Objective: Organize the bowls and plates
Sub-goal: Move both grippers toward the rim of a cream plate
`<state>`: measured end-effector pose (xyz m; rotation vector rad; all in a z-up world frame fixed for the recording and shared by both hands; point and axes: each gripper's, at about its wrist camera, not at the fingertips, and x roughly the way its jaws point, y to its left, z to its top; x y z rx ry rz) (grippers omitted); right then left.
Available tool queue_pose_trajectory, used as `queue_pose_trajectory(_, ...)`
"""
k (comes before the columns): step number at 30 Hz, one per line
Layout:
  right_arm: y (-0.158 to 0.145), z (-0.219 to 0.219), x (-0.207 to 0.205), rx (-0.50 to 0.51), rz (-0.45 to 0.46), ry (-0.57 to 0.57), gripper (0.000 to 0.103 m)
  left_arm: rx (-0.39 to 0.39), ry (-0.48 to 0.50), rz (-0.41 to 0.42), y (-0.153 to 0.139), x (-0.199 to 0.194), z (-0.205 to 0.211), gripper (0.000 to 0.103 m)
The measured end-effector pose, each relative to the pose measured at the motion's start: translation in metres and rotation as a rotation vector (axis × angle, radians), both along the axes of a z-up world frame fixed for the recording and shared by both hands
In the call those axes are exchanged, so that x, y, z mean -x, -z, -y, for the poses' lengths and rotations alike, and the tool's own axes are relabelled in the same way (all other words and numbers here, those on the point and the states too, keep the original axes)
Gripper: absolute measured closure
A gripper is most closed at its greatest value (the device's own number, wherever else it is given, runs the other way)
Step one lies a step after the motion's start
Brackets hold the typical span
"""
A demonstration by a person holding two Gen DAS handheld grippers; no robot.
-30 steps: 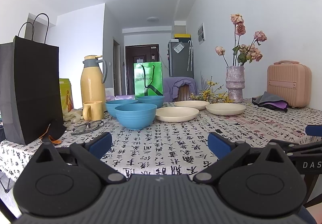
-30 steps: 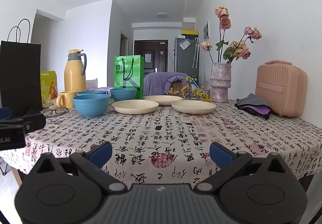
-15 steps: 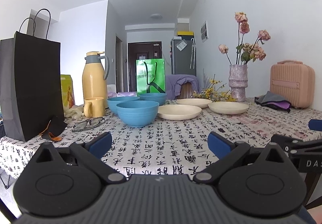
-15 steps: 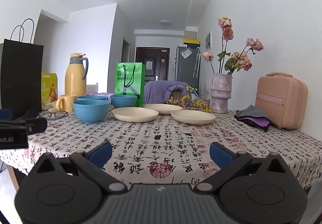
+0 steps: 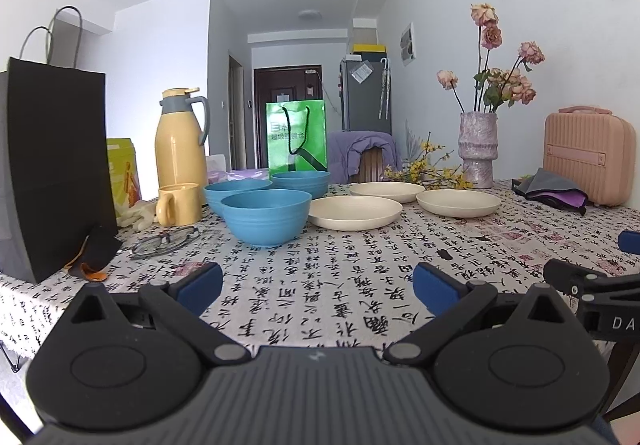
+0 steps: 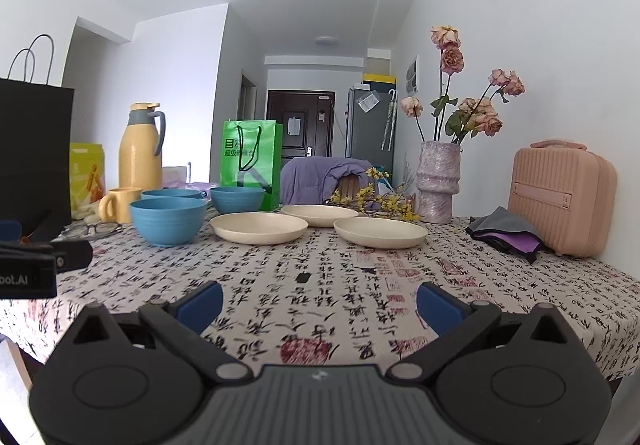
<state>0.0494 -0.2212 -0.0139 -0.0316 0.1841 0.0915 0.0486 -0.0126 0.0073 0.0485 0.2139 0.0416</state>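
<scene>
A: We start with the hand-held grippers. The left hand-held gripper [image 5: 316, 285] has its jaws spread wide with nothing between them, and it sits low over the near edge of the surface [image 5: 360, 277]. The right hand-held gripper [image 6: 318, 297] shows the same condition: jaws wide apart, nothing gripped.

B: Confirmed. We now locate the dishes. In the left wrist view, the nearest blue bowl [image 5: 266, 217] stands at 11 o'clock from the left hand-held gripper. Two further blue bowls [image 5: 301, 183] stand just behind it, close together; we cannot tell whether they touch.

A: The first cream plate [image 5: 355, 212] lies at 12 o'clock, just beside the nearest blue bowl. The second cream plate [image 5: 458, 202] lies at 1 o'clock, and the third cream plate [image 5: 387, 191] sits behind and between those two. All three lie flat and unstacked.

B: In the right wrist view, we read the same layout: nearest blue bowl at 10 o'clock, plates from 11 to 1 o'clock.

A: Surrounding items: a yellow mug [image 5: 178, 203] and yellow flask [image 5: 182, 141] at 10 o'clock, spectacles [image 5: 164, 243] near the mug, a vase of roses [image 5: 478, 149] and a pink case [image 5: 588, 159] at 2 o'clock.
</scene>
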Motion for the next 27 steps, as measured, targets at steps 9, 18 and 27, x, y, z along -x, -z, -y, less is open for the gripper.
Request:
queue_pose_trajectory(9, -0.002, 0.017, -0.039, -0.031, -0.023, -0.009, 0.000, -0.028, -0.001, -0.032, -0.006, -0.039, 0.019, 0.000)
queue_pose_trajectory(18, -0.004, 0.048, -0.094, -0.079, -0.050, 0.012, 0.000, -0.056, 0.005, -0.071, -0.009, -0.091, 0.043, 0.000)
queue_pose_trajectory(27, -0.024, 0.105, -0.178, -0.157, -0.120, 0.031, 0.000, -0.004, 0.070, -0.118, -0.020, -0.180, 0.072, 0.000)
